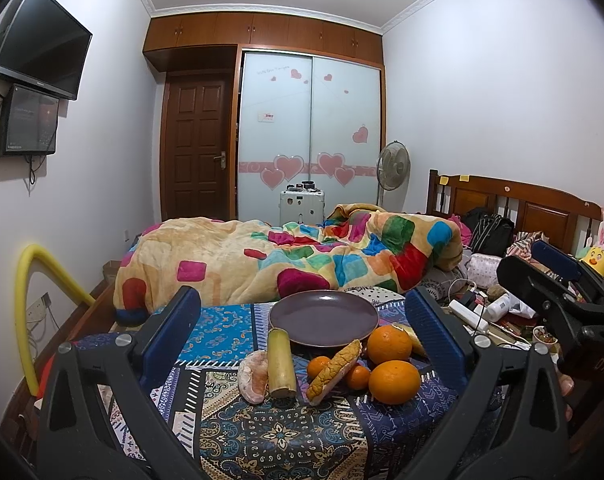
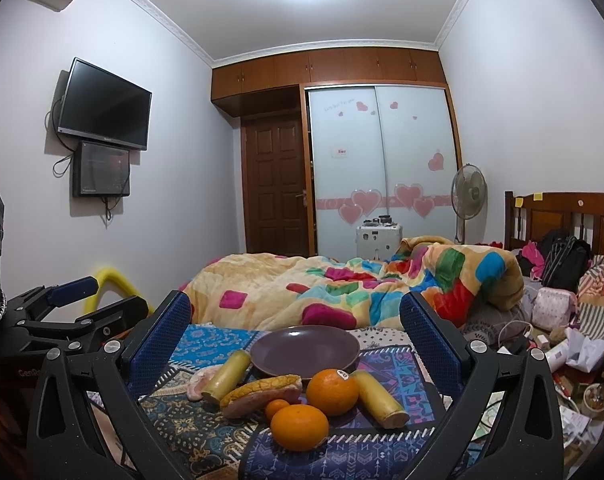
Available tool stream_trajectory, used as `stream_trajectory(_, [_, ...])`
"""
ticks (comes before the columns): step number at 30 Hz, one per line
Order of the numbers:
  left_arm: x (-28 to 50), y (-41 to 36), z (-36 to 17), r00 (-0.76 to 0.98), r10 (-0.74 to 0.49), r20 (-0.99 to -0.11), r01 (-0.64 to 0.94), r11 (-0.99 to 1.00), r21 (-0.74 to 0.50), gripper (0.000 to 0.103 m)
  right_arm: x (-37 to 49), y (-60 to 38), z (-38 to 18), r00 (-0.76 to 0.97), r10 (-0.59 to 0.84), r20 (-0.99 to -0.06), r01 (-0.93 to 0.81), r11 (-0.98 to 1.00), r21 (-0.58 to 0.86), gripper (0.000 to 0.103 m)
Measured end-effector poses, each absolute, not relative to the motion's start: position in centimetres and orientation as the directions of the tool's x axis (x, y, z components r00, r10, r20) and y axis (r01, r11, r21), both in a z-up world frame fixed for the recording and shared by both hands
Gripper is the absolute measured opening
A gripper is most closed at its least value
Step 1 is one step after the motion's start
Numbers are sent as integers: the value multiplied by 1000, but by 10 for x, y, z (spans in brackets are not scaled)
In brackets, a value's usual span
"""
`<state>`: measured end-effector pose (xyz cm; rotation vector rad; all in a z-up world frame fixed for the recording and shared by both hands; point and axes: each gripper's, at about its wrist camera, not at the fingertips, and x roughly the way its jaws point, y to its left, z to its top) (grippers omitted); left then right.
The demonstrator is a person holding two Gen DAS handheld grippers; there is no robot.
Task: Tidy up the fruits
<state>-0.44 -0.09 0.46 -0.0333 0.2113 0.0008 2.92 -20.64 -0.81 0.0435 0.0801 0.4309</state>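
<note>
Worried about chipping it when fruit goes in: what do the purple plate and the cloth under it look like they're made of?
The purple plate looks like glazed ceramic, with a smooth, soft sheen; coated melamine is possible. The patterned cloth looks like printed woven fabric, matte and slightly wrinkled.

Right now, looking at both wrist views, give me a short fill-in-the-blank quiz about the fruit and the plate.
1. The purple plate holds ____ fruit.
2. Both the left hand-held gripper and the right hand-held gripper have their jaws ____.
3. The orange with a sticker lies ____ the plate than the front orange.

Missing words: no; open; nearer
</note>
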Motion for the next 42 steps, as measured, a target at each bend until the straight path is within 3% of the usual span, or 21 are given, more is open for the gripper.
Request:
stream_trajectory(25, [7,5,-3,970,10,-241,-18,999,-32,103,41,-211,-14,912,399,-99,-396,917,52,103])
stream_trajectory(40, [91,27,-56,874,44,-484,-44,999,12,103,121,-239,-64,881,293,-371,-333,942,-48,103])
stream_trajectory(42, [101,29,-65,857,40,-514,-39,999,13,99,128,-240,-72,872,278,-403,-328,943,-59,103])
